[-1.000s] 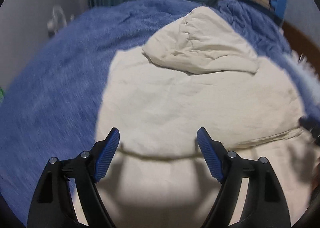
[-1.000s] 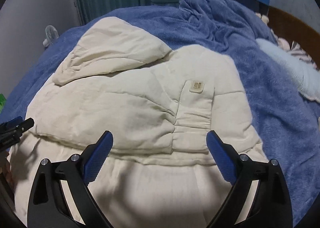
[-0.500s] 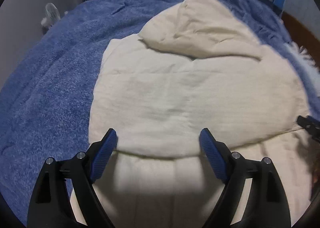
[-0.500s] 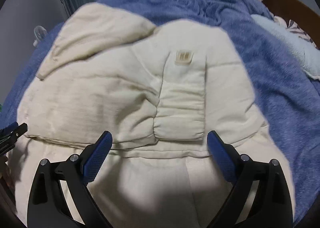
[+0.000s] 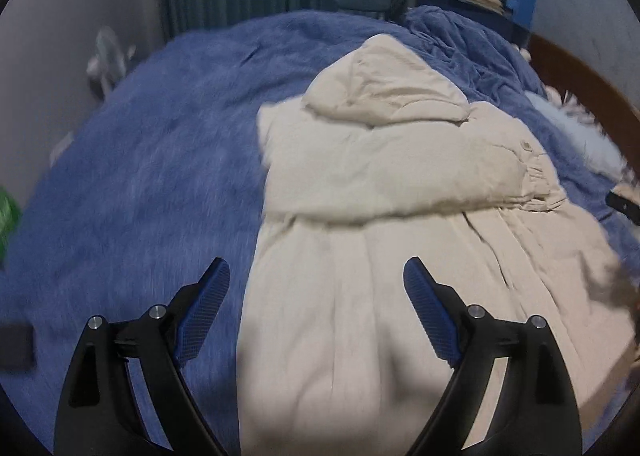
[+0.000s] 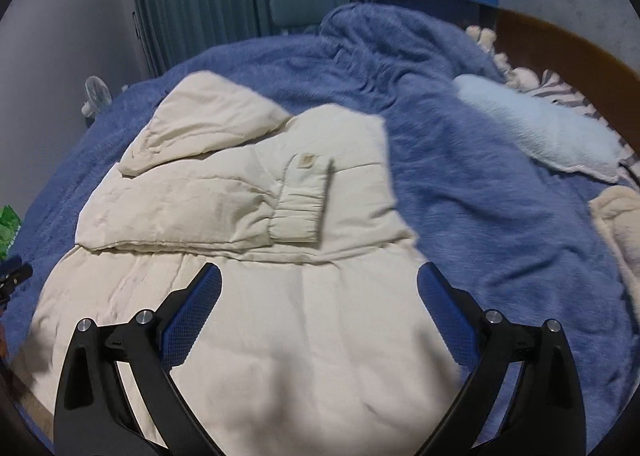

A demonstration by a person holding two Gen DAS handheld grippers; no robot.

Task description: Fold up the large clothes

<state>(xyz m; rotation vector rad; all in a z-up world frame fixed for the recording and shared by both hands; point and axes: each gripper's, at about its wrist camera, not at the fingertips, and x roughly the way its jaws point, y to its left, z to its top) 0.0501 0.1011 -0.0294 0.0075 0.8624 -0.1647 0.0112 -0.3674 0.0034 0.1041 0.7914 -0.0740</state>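
Blue blanket (image 6: 460, 192) bears a cream padded coat (image 6: 280, 296), sleeves folded in.

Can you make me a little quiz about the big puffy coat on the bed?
1. True or false: the cream coat lies on a blue blanket.
2. Which part is folded across the coat's chest: A) the sleeve, B) the hem?
3. Fill in: neither the left gripper nor the right gripper is holding ____.

Key: 1 true. 2 A. 3 anything; both stand wide, and the left jaws are opening.
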